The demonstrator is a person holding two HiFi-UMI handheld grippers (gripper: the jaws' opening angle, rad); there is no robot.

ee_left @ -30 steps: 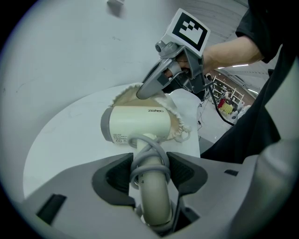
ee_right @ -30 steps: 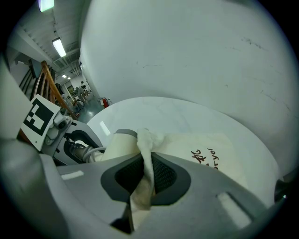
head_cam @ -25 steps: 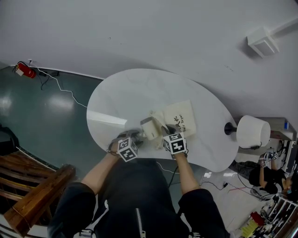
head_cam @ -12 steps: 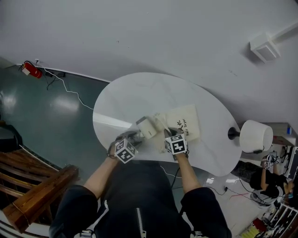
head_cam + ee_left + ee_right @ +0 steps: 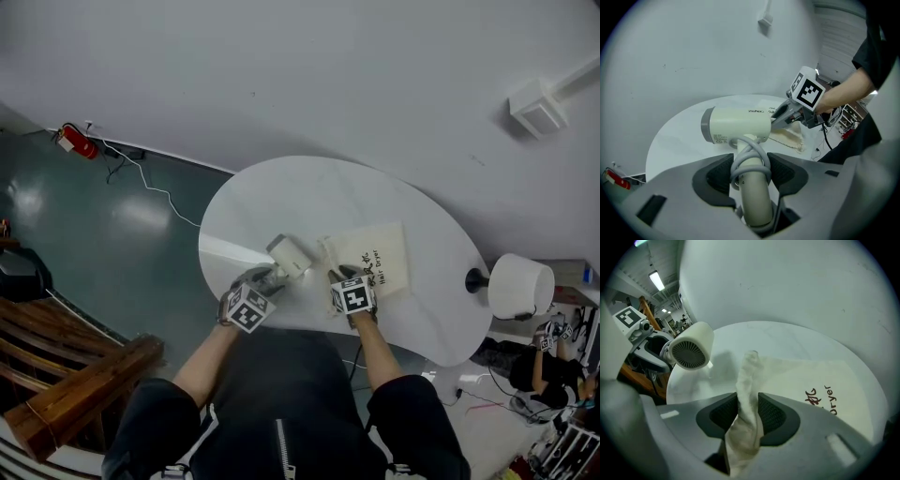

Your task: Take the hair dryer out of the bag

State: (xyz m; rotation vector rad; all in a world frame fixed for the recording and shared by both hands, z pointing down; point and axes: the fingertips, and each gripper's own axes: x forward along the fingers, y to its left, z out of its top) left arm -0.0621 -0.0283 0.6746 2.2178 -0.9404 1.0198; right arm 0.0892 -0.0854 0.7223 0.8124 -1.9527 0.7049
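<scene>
Head view shows a white, rounded tabletop (image 5: pixel 281 192) with a flat cream cloth bag printed with dark lettering (image 5: pixel 380 255) lying on its near right part. Left of the bag, and apart from it, is the cream hair dryer with a grey end ring (image 5: pixel 289 255), lifted off the surface.

In the left gripper view, the left gripper (image 5: pixel 267 277) is clamped on the dryer's handle, its dark pads against either side. A grey cord (image 5: pixel 750 157) is wound round the handle where the pads bite. The barrel lies crosswise above the jaws, and the bag's mouth sits past it on the table.

The right gripper (image 5: pixel 342 275) stands at the bag's near left corner. Its jaws have just been opening, and a bunched upright fold of the bag's cloth (image 5: pixel 749 380) stands between them. The pads seem to lie beside that fold rather than pinch it.

Judging by this, the dryer is already out of the bag and the step in hand is letting the bag go. The next move probably calls for lifting the right gripper clear of the fold without dragging the cloth, then lowering the dryer onto bare table left of the bag, keeping the handle grip firm so the cord does not slip.
</scene>
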